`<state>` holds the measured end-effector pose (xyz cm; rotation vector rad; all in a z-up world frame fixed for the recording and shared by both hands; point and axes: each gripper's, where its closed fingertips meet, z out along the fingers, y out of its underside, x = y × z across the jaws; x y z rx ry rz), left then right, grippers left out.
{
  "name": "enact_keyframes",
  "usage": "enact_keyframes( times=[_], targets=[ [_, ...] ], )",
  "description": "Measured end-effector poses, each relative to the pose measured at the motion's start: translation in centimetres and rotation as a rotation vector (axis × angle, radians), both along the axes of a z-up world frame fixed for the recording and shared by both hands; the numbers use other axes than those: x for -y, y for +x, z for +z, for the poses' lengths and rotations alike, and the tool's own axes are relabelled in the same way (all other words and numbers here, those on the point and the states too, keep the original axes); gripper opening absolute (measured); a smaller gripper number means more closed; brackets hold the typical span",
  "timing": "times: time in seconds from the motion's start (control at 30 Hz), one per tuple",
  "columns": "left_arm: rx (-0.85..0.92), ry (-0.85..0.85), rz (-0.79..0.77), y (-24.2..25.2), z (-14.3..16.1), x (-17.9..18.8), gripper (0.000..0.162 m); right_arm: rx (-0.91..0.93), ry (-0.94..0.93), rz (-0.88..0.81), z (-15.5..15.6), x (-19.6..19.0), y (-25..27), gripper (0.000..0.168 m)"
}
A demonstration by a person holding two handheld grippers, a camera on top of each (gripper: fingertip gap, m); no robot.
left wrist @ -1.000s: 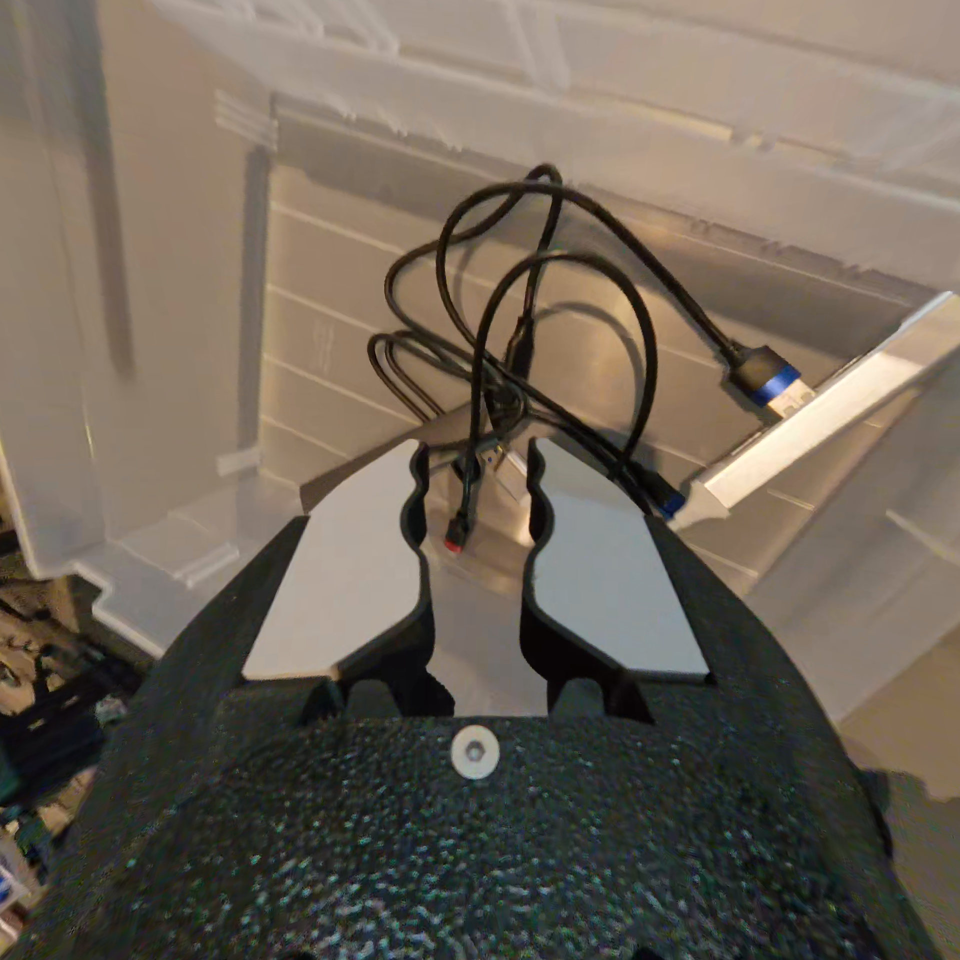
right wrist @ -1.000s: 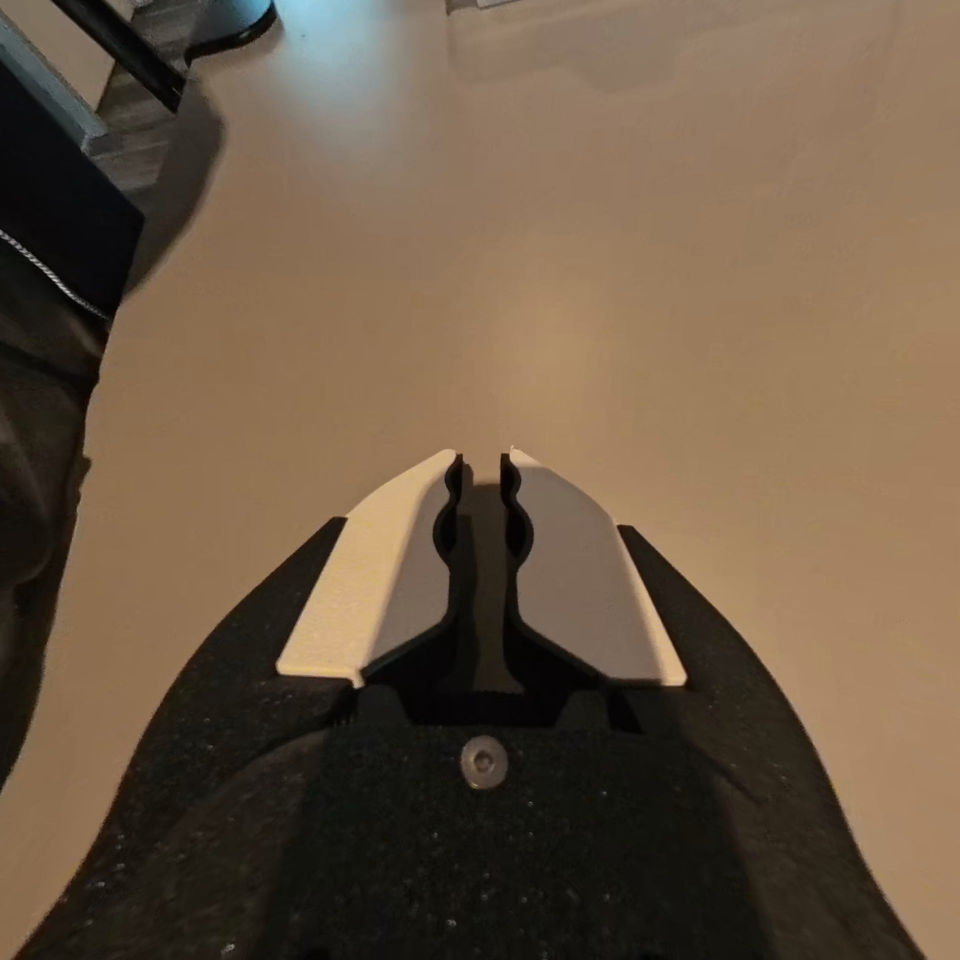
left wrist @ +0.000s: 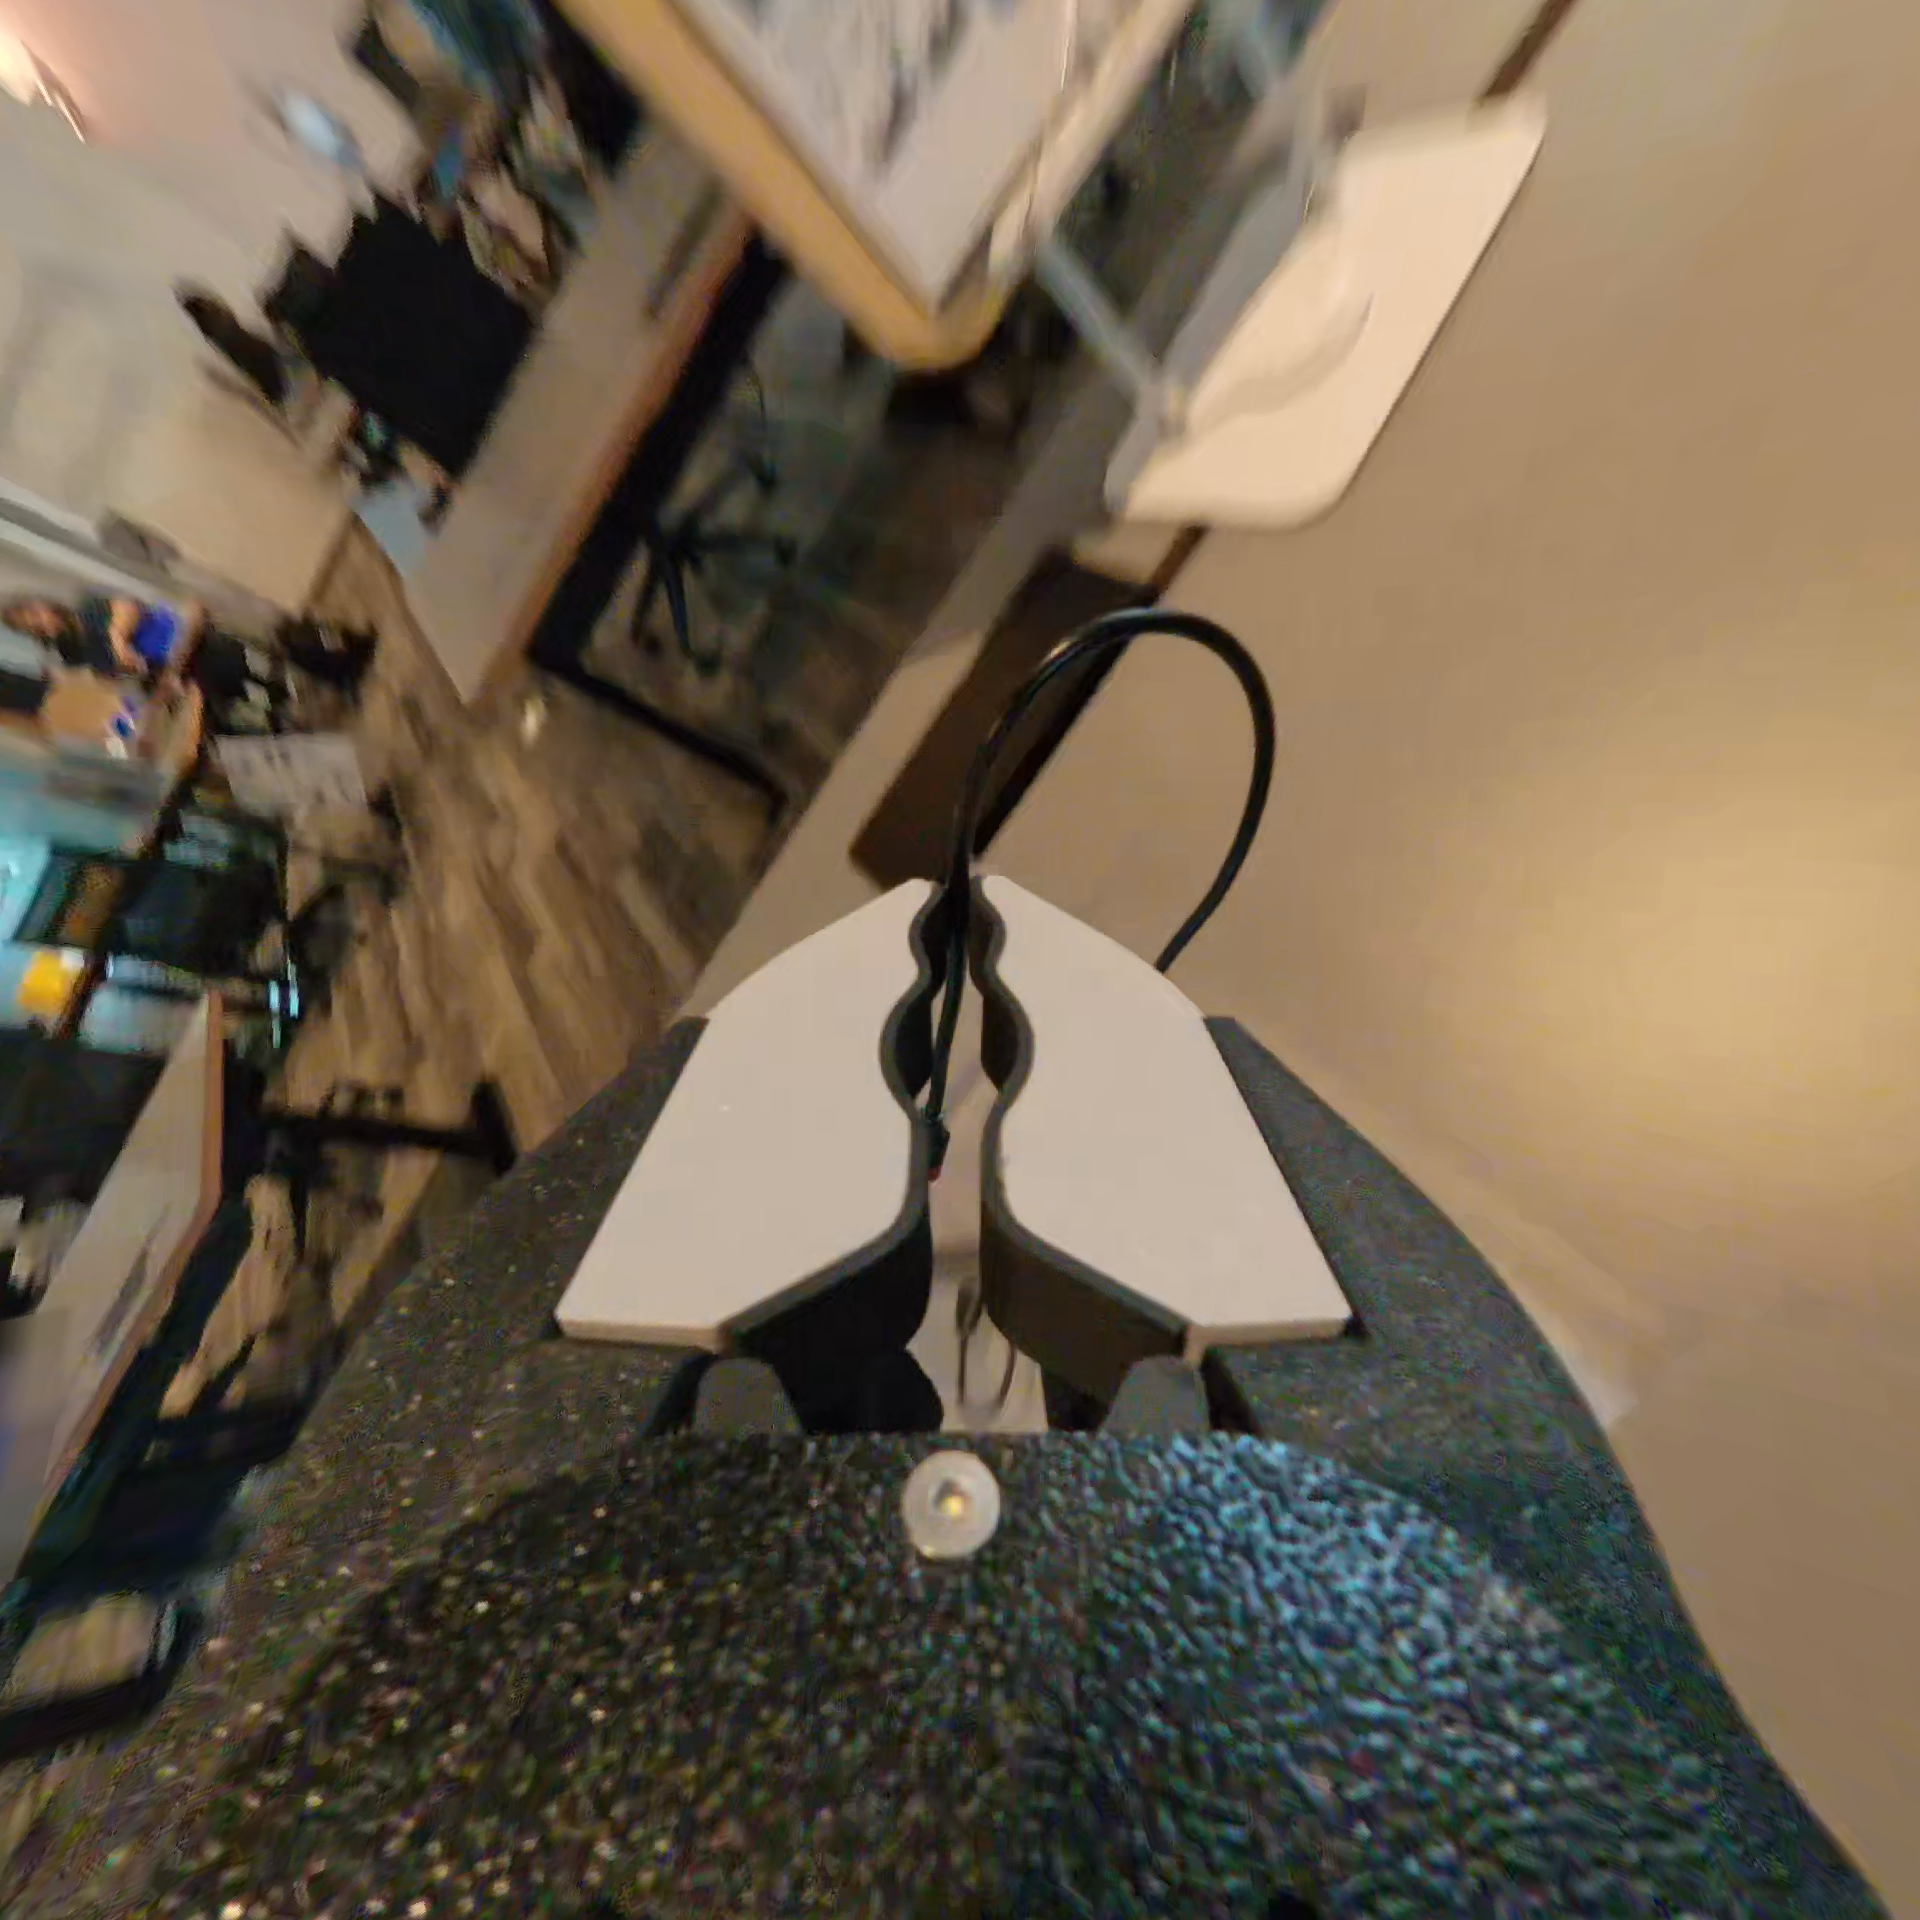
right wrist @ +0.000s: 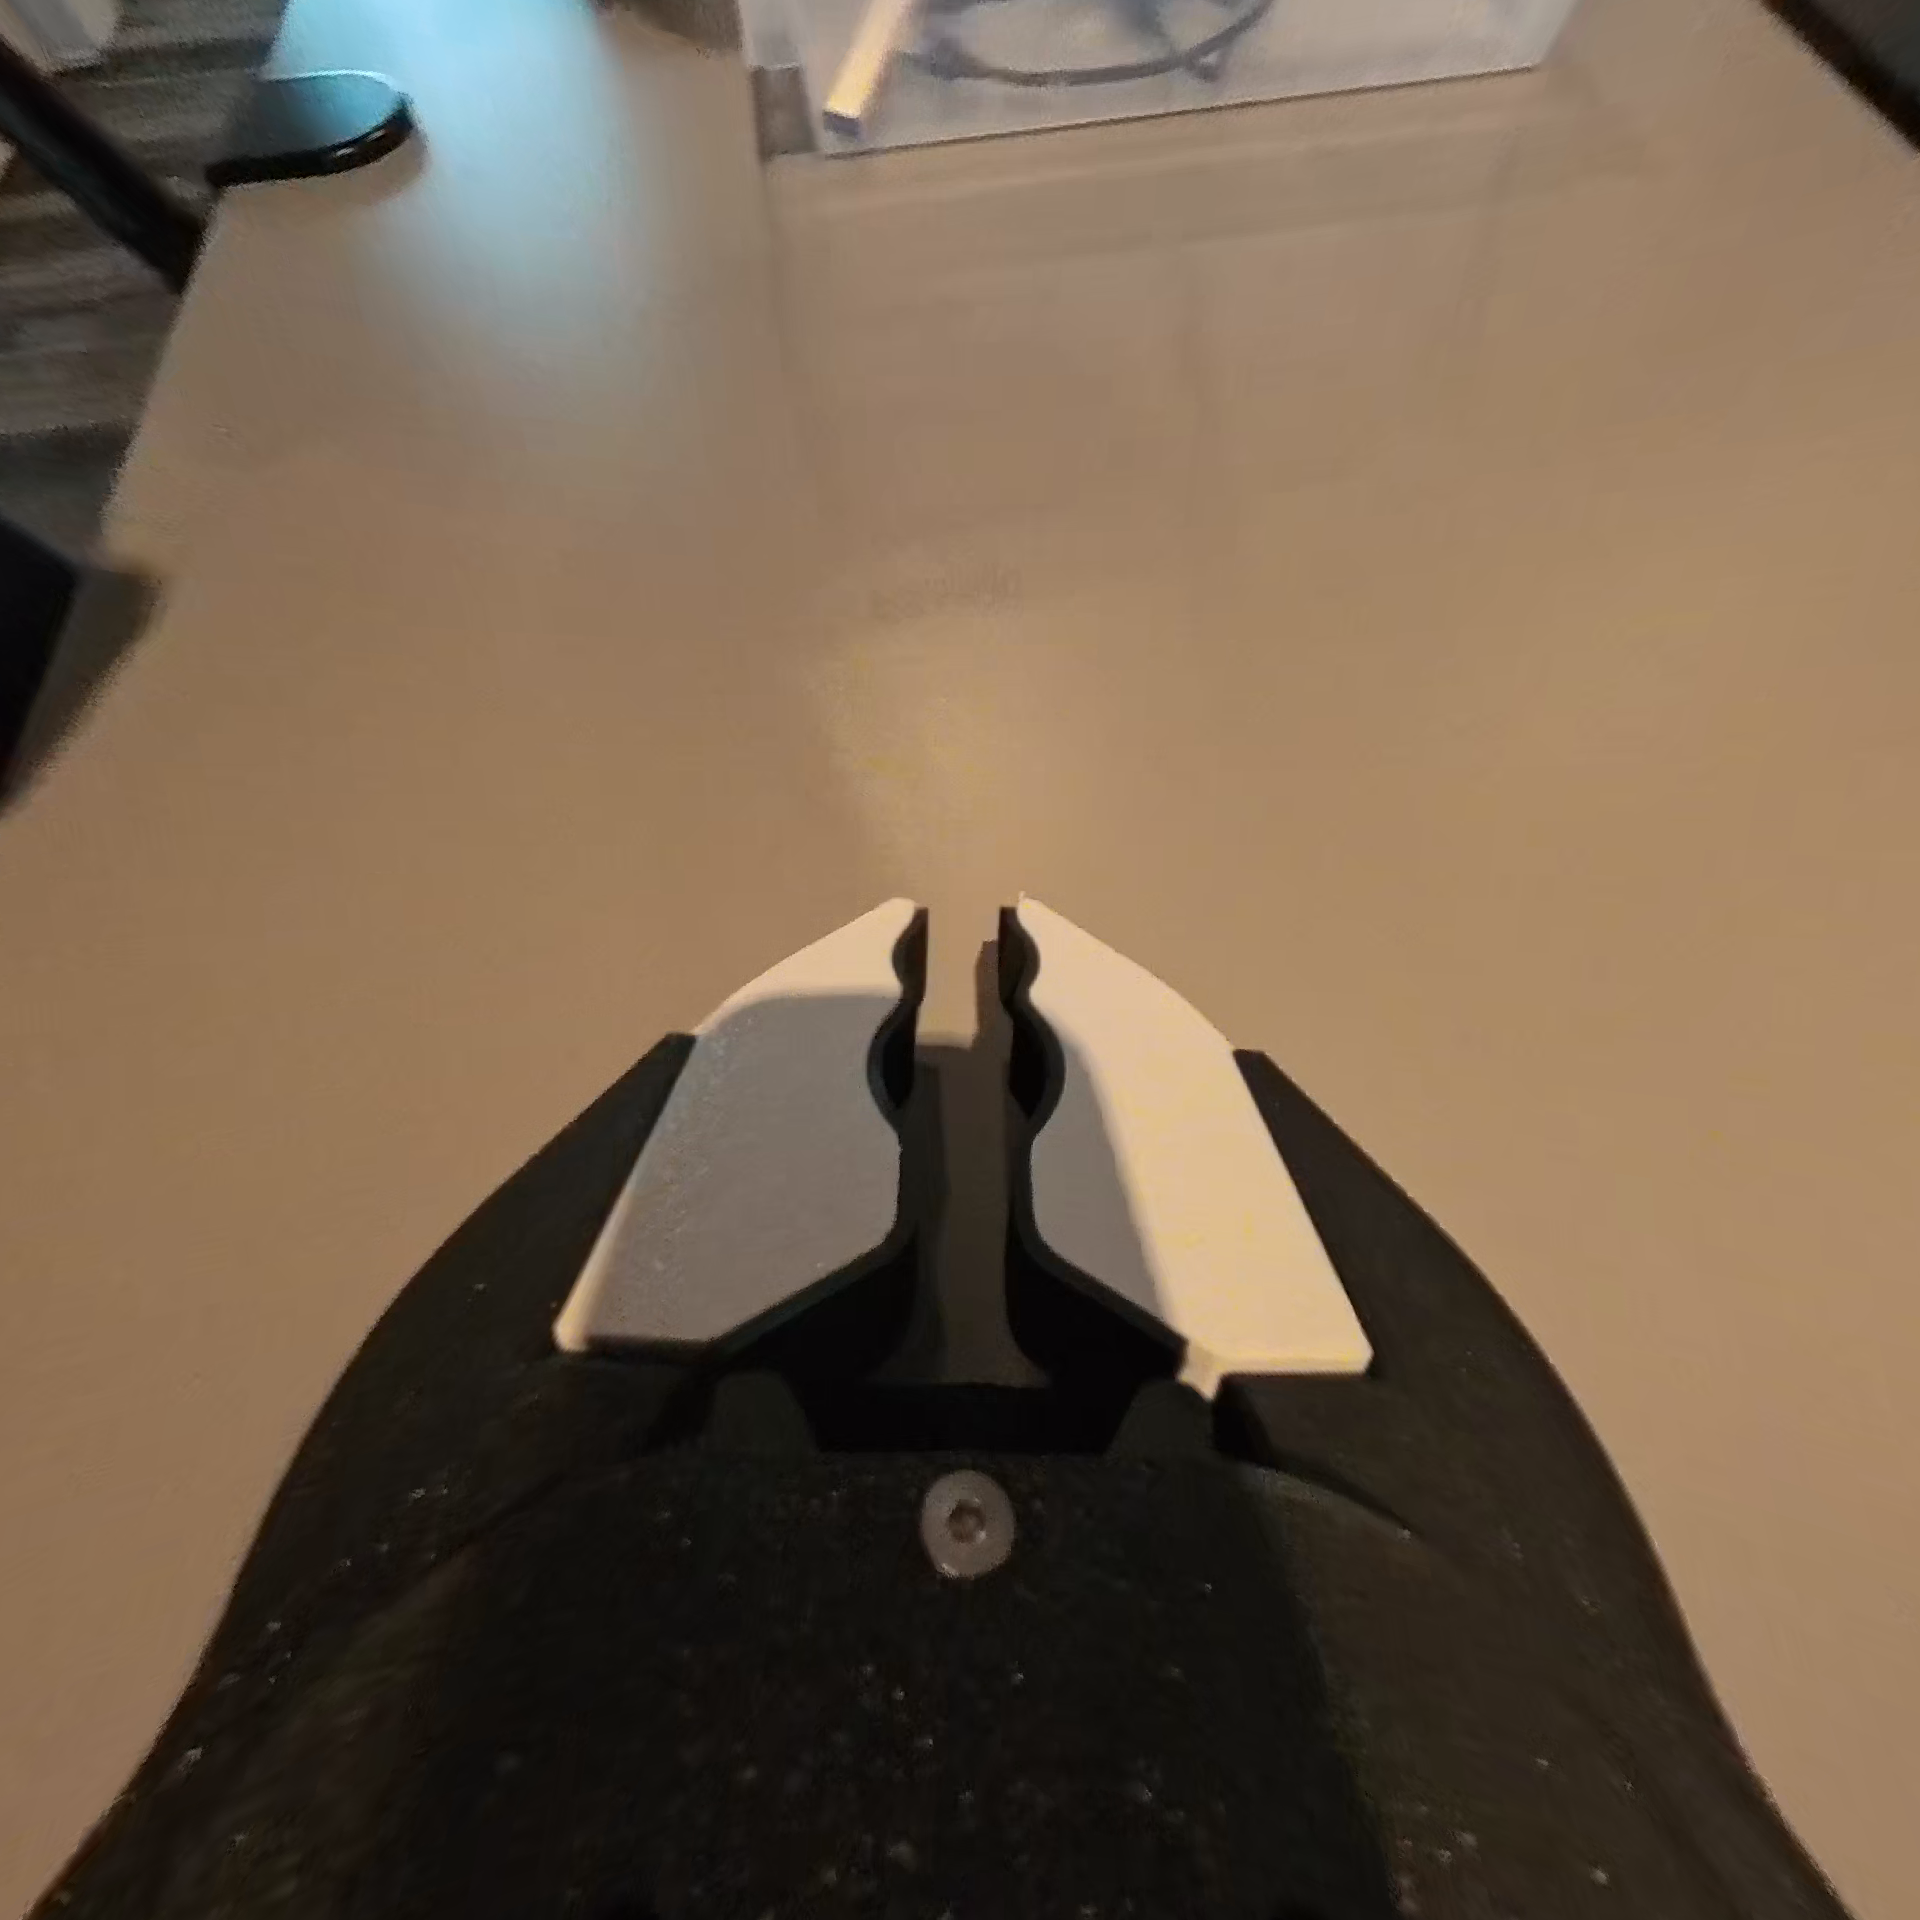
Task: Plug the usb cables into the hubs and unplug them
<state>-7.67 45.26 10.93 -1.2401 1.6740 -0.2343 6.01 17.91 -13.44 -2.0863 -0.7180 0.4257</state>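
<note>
My left gripper [left wrist: 954,904] is shut on a thin black usb cable [left wrist: 1236,727]. The cable loops up from between the fingers and drops to the right over the beige table [left wrist: 1610,831]; a small red-tipped end hangs between the fingers. The left wrist view is tilted and blurred. My right gripper [right wrist: 958,914] hovers low over the beige table [right wrist: 1351,675], nearly closed with a narrow gap and nothing in it. A clear plastic bin [right wrist: 1143,114] at the far edge holds a white hub [right wrist: 868,73] and dark cables [right wrist: 1081,62].
A clear bin lid or tray [left wrist: 1330,322] lies on the table far off in the left wrist view. Past the table's left edge are the wood floor [left wrist: 499,831], desks and chairs. A black stand base [right wrist: 312,130] sits at the table's far left. My right fingertips sit around 40 cm from my left ones.
My left gripper closed on a black cable and lifted it out of the clear bin, swinging left and tilting. My right gripper moved slightly back; the bin now shows at the top.
</note>
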Motion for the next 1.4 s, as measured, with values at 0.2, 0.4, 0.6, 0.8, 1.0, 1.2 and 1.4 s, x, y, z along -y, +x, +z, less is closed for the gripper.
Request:
enact_keyframes(
  times=[0.2,0.4,0.6,0.8,1.0,1.2,1.4],
  targets=[
    [0.257,-0.025,-0.275,11.1,5.2,12.4,0.003,0.226,0.181,-0.274,0.6,-1.8,4.7,0.010],
    [0.416,-0.162,-0.559,22.2,6.6,25.8,0.003,0.506,0.288,-0.412,0.5,-0.6,10.0,0.008],
    [0.290,-0.228,-0.776,32.3,3.5,35.6,0.003,0.435,0.280,-0.460,1.0,0.7,12.6,0.007],
    [-0.047,-0.294,-0.890,40.3,-2.3,39.9,0.003,0.401,0.284,-0.441,1.1,1.7,13.0,0.007],
    [-0.311,-0.328,-0.944,45.7,-7.5,42.6,0.003,0.370,0.291,-0.446,1.4,1.8,13.1,0.007],
    [-0.528,-0.458,-0.965,48.1,-11.8,45.6,0.004,0.362,0.300,-0.441,1.5,1.8,13.0,0.007],
    [-0.662,-0.529,-0.928,49.5,-15.7,47.6,0.003,0.351,0.306,-0.443,1.6,1.8,13.0,0.006]
  ],
)
